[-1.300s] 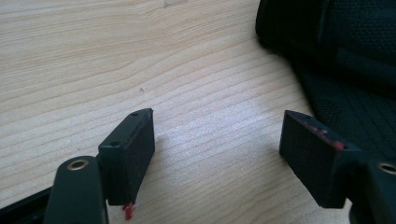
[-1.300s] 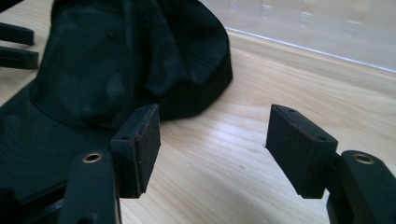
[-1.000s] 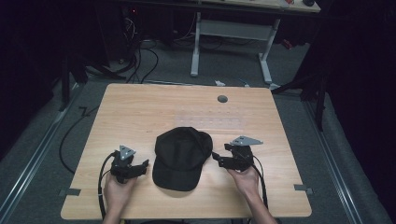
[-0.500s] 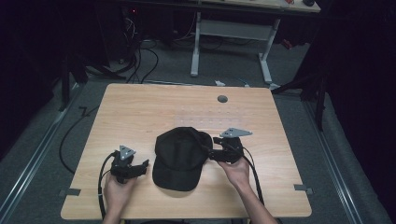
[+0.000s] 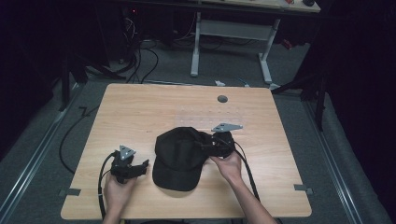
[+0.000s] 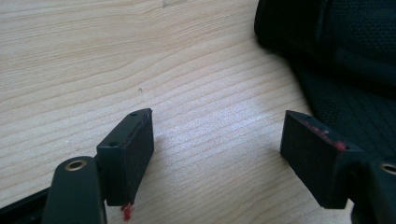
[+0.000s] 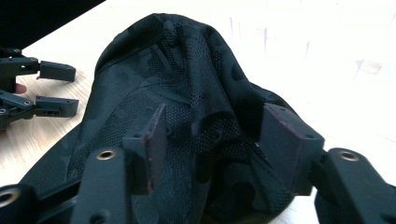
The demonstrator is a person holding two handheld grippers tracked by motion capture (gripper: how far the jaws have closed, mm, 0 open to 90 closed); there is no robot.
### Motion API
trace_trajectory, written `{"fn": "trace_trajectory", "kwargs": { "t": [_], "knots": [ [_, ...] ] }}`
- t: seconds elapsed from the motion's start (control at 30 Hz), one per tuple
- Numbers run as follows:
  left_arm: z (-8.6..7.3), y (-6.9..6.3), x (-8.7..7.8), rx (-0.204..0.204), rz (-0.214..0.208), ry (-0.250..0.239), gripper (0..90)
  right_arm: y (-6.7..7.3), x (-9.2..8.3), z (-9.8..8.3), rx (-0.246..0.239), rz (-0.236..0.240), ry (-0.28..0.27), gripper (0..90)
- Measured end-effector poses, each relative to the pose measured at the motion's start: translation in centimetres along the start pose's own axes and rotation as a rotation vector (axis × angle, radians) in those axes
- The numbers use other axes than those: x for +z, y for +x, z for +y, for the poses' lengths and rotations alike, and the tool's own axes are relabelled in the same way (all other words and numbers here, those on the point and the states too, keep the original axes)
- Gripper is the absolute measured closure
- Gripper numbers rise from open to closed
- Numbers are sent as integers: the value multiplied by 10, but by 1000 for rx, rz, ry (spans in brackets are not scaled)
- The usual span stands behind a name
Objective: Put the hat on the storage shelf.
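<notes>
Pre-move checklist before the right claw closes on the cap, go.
1. Cap fabric between the right claw jaws: ok. The jaws have just been closing, with a fold of the black cap between them.
2. Pads pressing on the fabric: cannot tell, gaps still show beside both pads.
3. Left claw free: ok, open with bare table between its jaws.
4. Left claw off the cap: ok, it sits beside the brim, apart from it.
5. Cap fully on the table: ok, well inside the edges.
</notes>
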State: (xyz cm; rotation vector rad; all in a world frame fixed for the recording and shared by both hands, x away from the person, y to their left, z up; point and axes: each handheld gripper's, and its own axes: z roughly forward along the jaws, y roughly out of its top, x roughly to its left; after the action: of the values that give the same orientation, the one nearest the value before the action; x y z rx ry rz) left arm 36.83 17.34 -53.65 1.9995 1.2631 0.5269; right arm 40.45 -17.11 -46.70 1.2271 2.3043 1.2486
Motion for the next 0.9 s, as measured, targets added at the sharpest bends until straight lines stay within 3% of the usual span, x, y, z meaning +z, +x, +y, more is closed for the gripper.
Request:
{"fn": "trace_trajectory", "kwargs": {
  "t": [0.3,0.53,0.7,0.9],
  "knots": [
    [0,0,0,1,-2,1,262,-4,12,-2,37,3,16,547],
    [0,0,0,1,0,1,263,-7,17,-4,29,21,38,667],
    [0,0,0,2,0,1,262,-6,20,-5,-3,14,64,774],
    [0,0,0,2,0,2,263,-6,18,-5,-20,19,59,834]
  ]
}}
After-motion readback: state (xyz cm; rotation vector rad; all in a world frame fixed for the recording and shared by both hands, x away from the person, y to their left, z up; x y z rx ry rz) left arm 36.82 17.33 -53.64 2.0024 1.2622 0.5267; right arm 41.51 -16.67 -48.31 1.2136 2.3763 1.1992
